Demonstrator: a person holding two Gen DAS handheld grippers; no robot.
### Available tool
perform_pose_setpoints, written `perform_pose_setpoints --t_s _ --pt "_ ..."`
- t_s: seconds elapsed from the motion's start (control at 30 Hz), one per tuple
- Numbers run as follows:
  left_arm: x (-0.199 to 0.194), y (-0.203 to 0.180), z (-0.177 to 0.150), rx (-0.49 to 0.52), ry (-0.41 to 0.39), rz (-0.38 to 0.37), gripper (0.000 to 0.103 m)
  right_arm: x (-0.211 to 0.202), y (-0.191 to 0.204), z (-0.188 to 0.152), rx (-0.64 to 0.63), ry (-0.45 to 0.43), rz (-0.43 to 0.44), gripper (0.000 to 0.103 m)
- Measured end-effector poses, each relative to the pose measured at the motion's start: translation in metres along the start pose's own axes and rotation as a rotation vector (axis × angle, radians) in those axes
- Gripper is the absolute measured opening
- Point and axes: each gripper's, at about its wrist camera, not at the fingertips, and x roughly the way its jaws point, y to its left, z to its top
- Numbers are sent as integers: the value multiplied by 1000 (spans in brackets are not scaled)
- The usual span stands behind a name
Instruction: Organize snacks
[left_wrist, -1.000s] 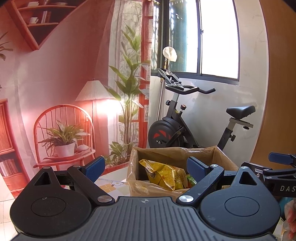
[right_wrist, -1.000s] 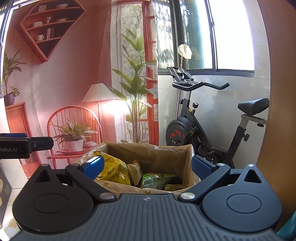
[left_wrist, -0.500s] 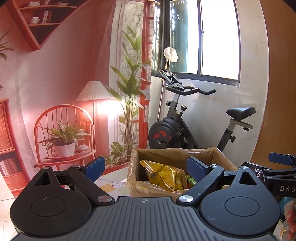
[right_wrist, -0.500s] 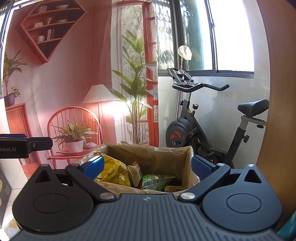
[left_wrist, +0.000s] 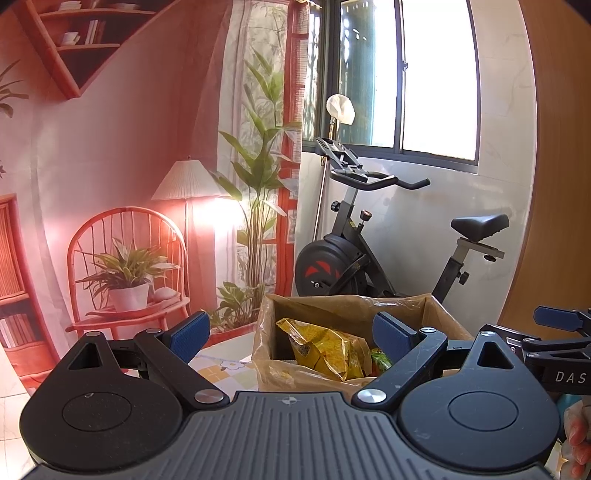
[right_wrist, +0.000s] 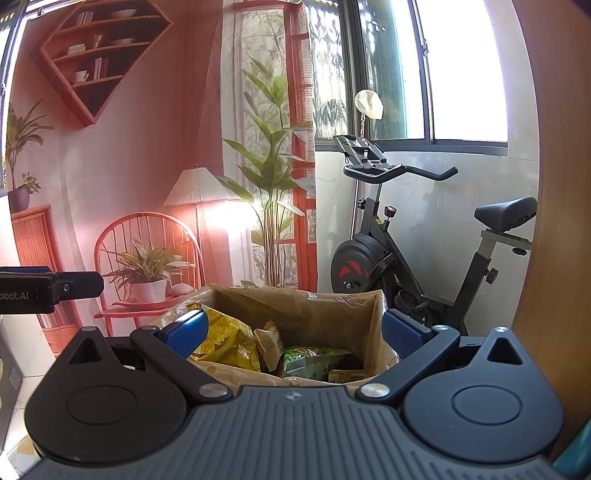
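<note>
Grippers level, left gripper (left_wrist: 291, 334) and right gripper (right_wrist: 293, 332) fingers spread, facing snack box (right_wrist: 325, 306)

Left gripper (left_wrist: 291, 334): black ribbed housing, two round black hubs, angled black link arms with silver pivot screws, blue textured fingers (left_wrist: 190, 334).
Right gripper (right_wrist: 293, 330): identical build, blue fingers (right_wrist: 186, 332); from the left wrist view, at 3 o'clock, white lettering "DAS" on its black side.

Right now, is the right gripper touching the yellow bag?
Cannot tell. In the right wrist view the open right gripper has one finger overlapping the yellow bag; depth is unclear.
</note>
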Motion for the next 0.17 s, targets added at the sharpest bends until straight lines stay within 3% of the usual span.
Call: perform_pose_setpoints --t_s 0.17 --pt "0 1 -1 -4 1 3 96 -1 0 1 1 1 -1 102"
